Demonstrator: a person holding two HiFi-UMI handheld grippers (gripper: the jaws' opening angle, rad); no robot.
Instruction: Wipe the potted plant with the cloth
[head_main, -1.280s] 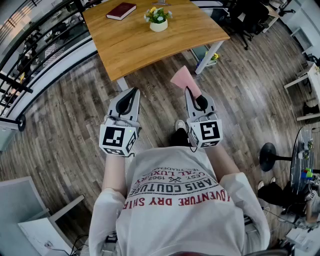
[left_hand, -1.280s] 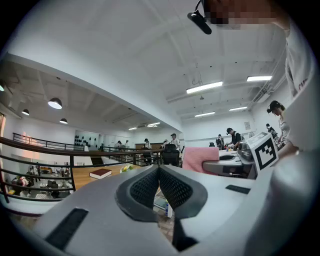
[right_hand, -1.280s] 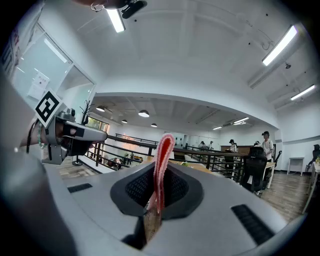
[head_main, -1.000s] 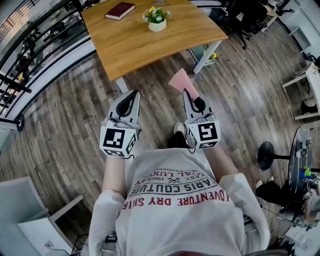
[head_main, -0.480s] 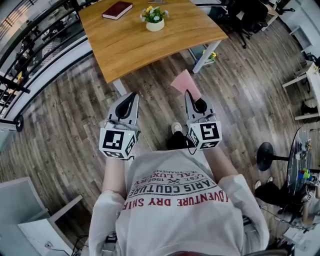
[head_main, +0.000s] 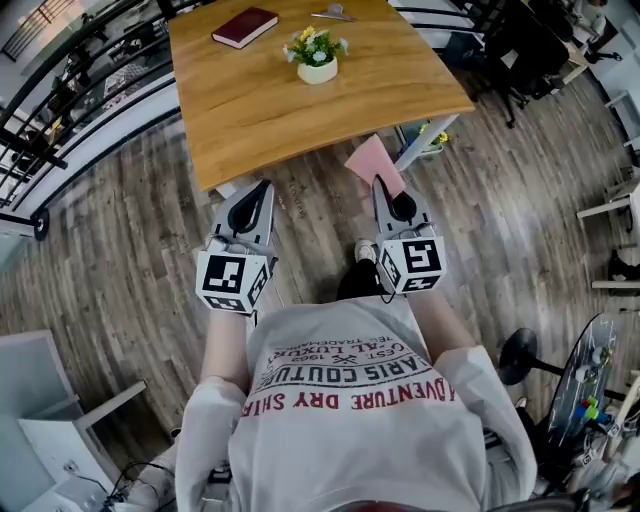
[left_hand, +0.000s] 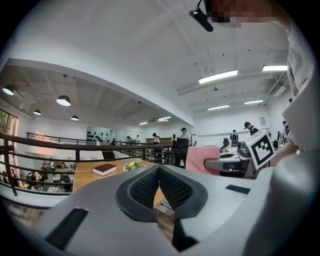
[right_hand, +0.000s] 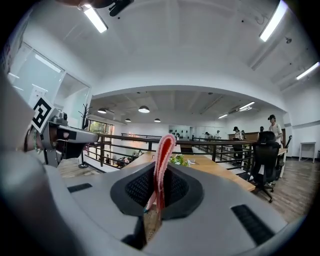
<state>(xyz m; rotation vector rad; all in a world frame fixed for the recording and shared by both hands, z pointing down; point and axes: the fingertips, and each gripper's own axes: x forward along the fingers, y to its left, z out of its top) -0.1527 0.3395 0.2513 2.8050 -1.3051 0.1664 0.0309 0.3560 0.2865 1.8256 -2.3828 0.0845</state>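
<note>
Stage: the approach is judged to be under way; no wiping is seen to have been begun.
Potted plant (head_main: 317, 55): a small white pot with flowers, stood upright on the wooden surface (head_main: 290, 110); it is touched by neither gripper and by no cloth.
Cloth (head_main: 372, 163): pink, held well short of the potted plant, on its near right side, about level with the near edge of the surface on which the potted plant is stood.
Right gripper (head_main: 383, 185): the jaws are clenched on a fold of the cloth, which is seen in the right gripper view standing up from between the pads, with the potted plant well beyond it.
Left gripper (head_main: 262, 187): the jaws are pressed together with nothing between them; it is held on the near left side of the potted plant, well apart from it and over the floor.
Book (head_main: 245, 27): dark red, laid flat to the far left of the potted plant, apart from it.
Done: the cloth has been taken into a grip.
Left: the cloth is yet to be brought up to the potted plant, and the leaves and the pot are yet to be wiped.
</note>
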